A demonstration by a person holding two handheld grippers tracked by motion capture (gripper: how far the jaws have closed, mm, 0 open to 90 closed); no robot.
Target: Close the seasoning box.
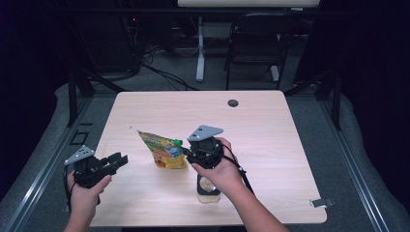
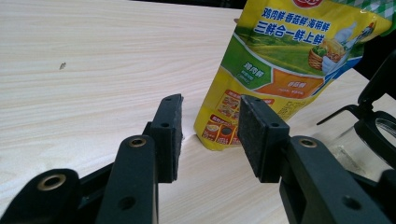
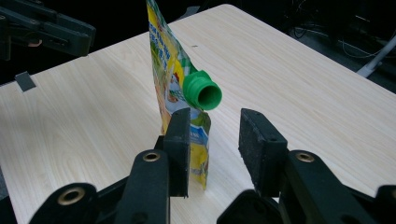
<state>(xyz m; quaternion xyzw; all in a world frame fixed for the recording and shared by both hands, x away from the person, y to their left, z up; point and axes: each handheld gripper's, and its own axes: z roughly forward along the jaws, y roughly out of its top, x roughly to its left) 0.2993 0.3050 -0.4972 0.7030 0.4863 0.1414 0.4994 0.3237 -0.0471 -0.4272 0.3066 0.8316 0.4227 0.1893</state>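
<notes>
Wooden table [image 1: 270, 145], light-grained, with a dark round grommet hole [image 1: 233, 103] near its far edge. A yellow stand-up pouch [image 1: 163, 151] stands upright left of the table's centre, its green spout [image 3: 202, 91] open-mouthed and angled toward the right gripper [image 1: 186, 152]. A glass jar [image 1: 208, 188] stands under the right forearm, mostly covered by the hand; its contents cannot be made out.

Right gripper: held level just beside the pouch, jaws apart, nothing clamped; the right gripper view places the spout above and between the pads.

Left gripper [image 1: 118, 160]: held low at the table's left edge, pointing toward the pouch, jaws apart and empty. The left gripper view reveals the pouch's printed front [image 2: 280, 70], top cropped, and a sliver of the jar's rim at far right.
</notes>
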